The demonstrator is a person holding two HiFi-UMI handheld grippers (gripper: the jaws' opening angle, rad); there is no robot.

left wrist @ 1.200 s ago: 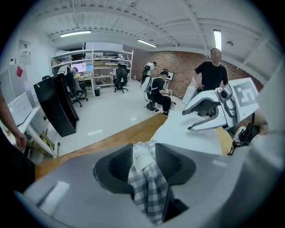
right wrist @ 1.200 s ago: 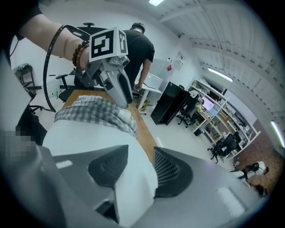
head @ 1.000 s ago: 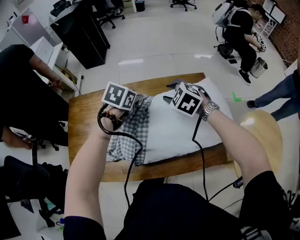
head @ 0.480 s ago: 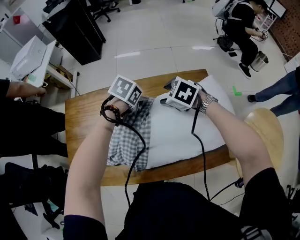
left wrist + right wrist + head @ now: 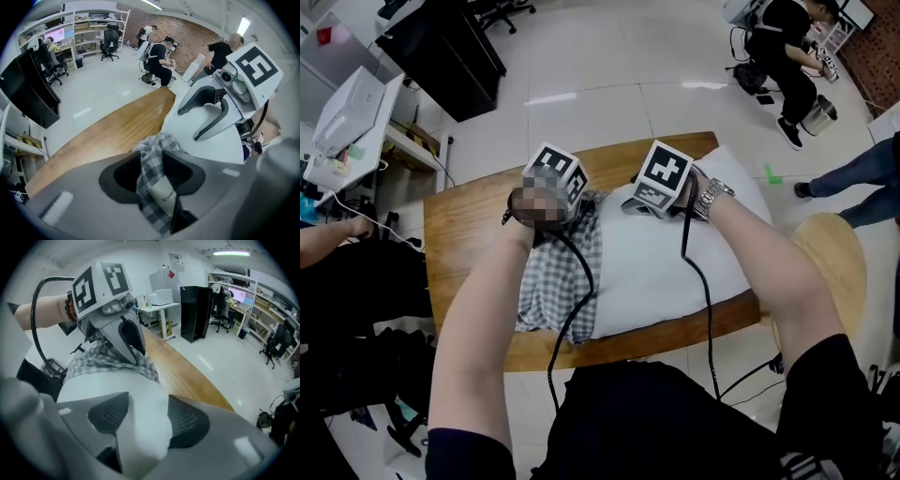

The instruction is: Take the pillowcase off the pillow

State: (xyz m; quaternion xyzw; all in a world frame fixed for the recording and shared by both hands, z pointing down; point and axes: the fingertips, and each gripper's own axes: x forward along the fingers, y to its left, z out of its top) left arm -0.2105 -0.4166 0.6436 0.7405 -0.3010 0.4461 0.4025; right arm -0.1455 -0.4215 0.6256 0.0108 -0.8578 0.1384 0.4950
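A white pillow point(image 5: 666, 262) lies on the wooden table point(image 5: 469, 234). The checked pillowcase point(image 5: 553, 272) is bunched over its left end. At the far edge of that bunch, my left gripper point(image 5: 579, 200) has its jaws closing on a fold of checked cloth point(image 5: 157, 145) with a white label; the pads press on it. Close beside it, my right gripper point(image 5: 639, 202) points down onto the pillow. A rounded bulge of bare pillow point(image 5: 140, 394) fills the gap between its opening jaws. Each gripper shows in the other's view: the right gripper point(image 5: 190, 124), the left gripper point(image 5: 133, 352).
A round wooden stool point(image 5: 830, 262) stands right of the table. A black cabinet point(image 5: 441, 47) and a white desk point(image 5: 356, 112) are at the back left. People sit or stand at the left edge and the back right point(image 5: 783, 47). Cables hang from both grippers over the pillow.
Both grippers have drawn closer together at the pillow's far edge. The right gripper shifted left and tipped steeper onto the pillow. The left still has checked cloth between its jaws.
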